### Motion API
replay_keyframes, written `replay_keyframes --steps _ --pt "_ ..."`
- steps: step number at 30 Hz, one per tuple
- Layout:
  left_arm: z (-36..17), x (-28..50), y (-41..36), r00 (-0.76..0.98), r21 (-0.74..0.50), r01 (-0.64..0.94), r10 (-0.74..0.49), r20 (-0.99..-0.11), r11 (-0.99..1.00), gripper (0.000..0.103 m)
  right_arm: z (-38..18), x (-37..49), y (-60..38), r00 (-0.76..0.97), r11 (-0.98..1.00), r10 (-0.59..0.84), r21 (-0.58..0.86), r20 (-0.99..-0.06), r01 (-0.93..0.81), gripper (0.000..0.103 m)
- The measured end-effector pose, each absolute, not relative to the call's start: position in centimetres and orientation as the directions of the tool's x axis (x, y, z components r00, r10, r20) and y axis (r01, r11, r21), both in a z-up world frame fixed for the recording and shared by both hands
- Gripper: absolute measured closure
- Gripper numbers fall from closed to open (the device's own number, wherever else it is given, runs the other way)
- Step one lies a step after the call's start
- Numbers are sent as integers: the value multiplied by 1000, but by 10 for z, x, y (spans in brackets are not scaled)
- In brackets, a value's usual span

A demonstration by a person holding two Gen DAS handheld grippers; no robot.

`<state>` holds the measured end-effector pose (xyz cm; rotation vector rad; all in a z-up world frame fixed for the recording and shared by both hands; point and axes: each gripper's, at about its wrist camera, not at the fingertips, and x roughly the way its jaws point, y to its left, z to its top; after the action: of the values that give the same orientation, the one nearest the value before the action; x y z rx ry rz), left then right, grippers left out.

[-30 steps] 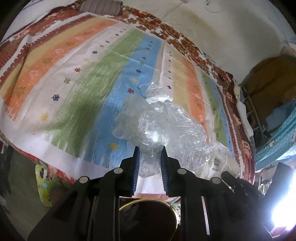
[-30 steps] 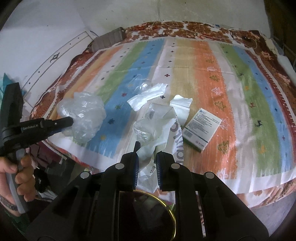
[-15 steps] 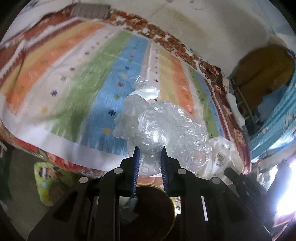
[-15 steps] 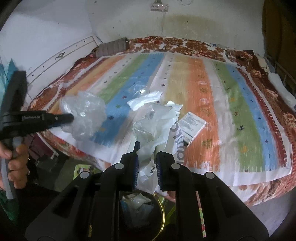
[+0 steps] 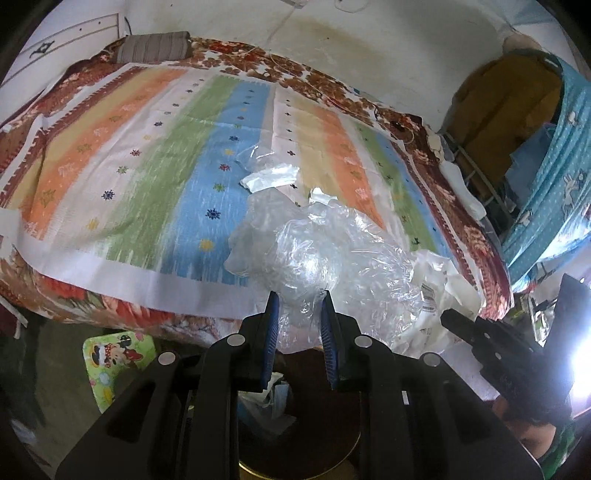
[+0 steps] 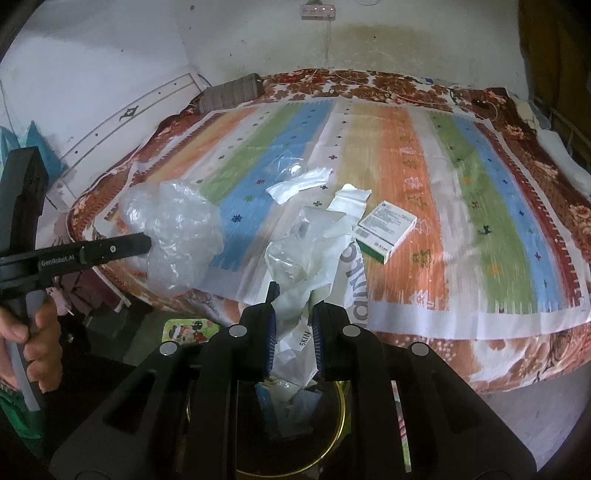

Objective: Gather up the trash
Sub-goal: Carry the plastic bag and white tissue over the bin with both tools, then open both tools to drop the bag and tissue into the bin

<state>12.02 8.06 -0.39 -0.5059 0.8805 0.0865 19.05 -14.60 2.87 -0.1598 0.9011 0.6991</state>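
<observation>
The left claw [image 5: 298, 295] grips a crumpled clear plastic bag [image 5: 325, 251]. The right claw [image 6: 293, 295] pinches a white plastic wrapper [image 6: 314, 258] above a gold-rimmed bin [image 6: 340, 417] beside the bed [image 6: 480, 325].

Striped bedspread [image 6: 406, 177] on a bed against stained white wall [image 6: 406, 40].

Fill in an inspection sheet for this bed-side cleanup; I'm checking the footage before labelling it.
Surface: striped bedspread on a bed.
Job's things: clear plastic bag in the left tongs; white printed bag in the right tongs; small box, white wrapper and clear film lying on the bedspread; gold-rimmed bin below, trash inside.
Clutter: grey pillow; cartoon stool on the floor.
Grippers: both shut on their bags.
Cables: cord hanging from a wall power strip.
Surroundings: stained white wall; blue curtain.
</observation>
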Motion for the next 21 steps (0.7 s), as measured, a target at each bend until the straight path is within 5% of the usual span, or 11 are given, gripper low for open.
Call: replay_keyframes --steps 11,21 --pt "-28 95 29 548 -193 -282 -7 -836 940 82 10 172 -156 406 790 424 111 -810 -603 85" --pt "-47 82 10 502 -151 -262 1 -865 953 81 -18 148 -151 339 760 365 67 -867 -647 82"
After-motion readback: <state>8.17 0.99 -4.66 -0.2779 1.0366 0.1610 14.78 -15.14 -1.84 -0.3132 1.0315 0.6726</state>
